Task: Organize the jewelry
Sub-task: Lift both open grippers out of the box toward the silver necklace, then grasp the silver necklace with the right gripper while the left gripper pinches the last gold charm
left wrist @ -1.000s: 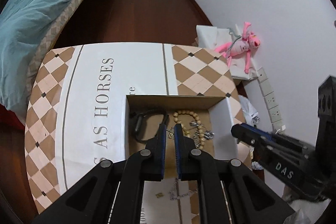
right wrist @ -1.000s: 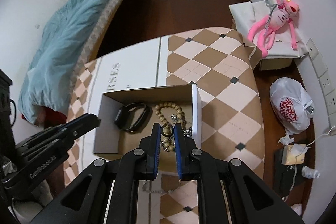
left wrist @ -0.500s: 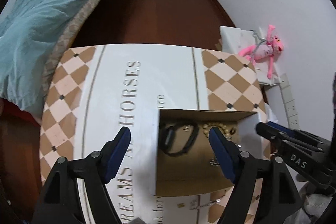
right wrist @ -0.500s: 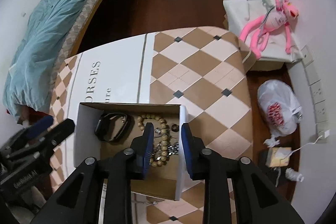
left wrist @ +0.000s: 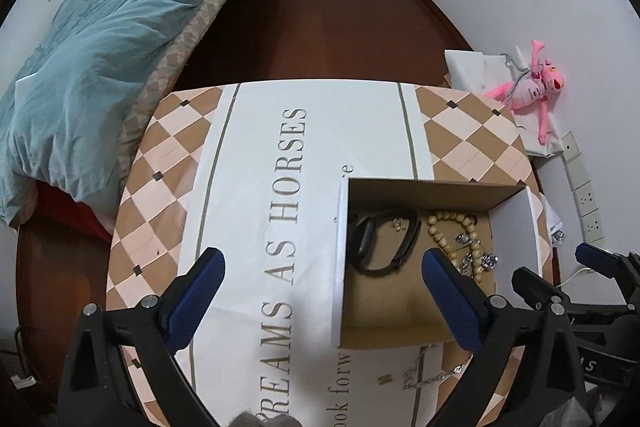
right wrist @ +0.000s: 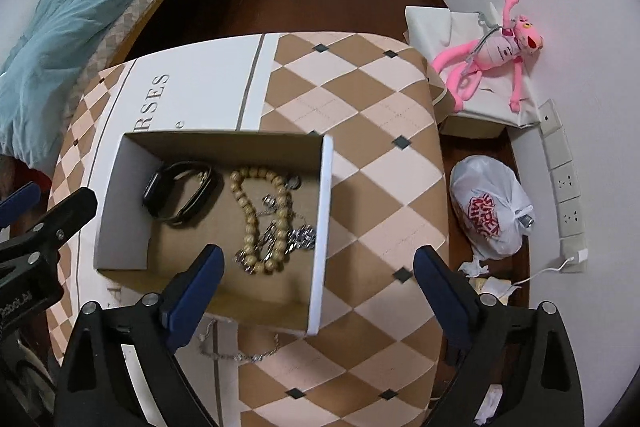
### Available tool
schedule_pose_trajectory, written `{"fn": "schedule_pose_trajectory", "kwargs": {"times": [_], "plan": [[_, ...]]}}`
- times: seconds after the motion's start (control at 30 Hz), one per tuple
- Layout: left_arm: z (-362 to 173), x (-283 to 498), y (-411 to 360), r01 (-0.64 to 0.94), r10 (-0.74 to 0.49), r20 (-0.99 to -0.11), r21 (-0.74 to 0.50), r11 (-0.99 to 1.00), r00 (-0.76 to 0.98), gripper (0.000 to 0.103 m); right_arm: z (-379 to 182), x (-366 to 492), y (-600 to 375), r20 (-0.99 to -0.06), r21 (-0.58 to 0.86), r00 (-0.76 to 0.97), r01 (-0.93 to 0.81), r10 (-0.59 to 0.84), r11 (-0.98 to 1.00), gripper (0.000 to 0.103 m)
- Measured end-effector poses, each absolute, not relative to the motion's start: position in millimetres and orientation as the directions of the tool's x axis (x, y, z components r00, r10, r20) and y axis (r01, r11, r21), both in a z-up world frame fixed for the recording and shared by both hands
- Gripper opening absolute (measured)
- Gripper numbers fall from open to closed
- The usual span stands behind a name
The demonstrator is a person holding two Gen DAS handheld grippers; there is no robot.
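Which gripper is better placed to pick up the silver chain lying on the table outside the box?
Right, probably. The silver chain lies just below the right gripper, in front of the box. The left gripper hovers further left.

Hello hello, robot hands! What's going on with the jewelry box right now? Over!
Left gripper open, empty. Right gripper open, empty. Box holds black band, bead bracelet. Silver chain outside on tablecloth. Nothing blocking.
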State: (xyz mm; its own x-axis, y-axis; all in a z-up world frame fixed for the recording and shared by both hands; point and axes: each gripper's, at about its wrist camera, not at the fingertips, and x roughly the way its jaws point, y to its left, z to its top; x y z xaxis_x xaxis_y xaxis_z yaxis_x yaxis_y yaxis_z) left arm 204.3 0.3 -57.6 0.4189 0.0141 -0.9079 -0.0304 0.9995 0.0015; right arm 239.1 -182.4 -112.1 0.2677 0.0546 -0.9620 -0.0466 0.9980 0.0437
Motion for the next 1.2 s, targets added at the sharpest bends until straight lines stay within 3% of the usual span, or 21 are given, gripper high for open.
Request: {"fn": "schedule_pose_trajectory", "kwargs": {"times": [0.4, 0.67, 0.87, 1.07, 1.2], "plan": [[-13.1, 175.6, 6.4, -0.024, 0.009, -0.859, -0.003, 1.000, 0.512, 0.101, -59.6, 200.3, -177.8, -0.916, 0.123, 0.379, -0.042, 0.129, 0.992, 0.098], [-50.7, 128.6, 18.6, -0.071, 0.104, -0.856, 0.078, 0.994, 0.506, 0.101, -119.5, 153.4, -183.1, -0.931, 0.193, 0.320, 0.020, 0.177, 0.981, 0.098], [-113.3, 109.0, 34.1, -0.107, 0.113, -0.913, 0.077, 0.991, 0.391, 0.101, -162.6, 127.7, -155.2, -0.916, 0.270, 0.284, -0.092, 0.285, 0.959, 0.082], [-141.0, 93.3, 47.1, -0.116, 0.139, -0.926, 0.105, 0.988, 0.350, 0.101, -182.0, 120.1, -117.6, -0.929, 0.163, 0.289, -0.245, 0.232, 0.956, 0.069], [-146.6, 88.8, 56.7, -0.132, 0.158, -0.928, 0.119, 0.984, 0.338, 0.101, -183.2, 120.2, -104.0, -0.926, 0.108, 0.317, -0.292, 0.203, 0.950, 0.068]]}}
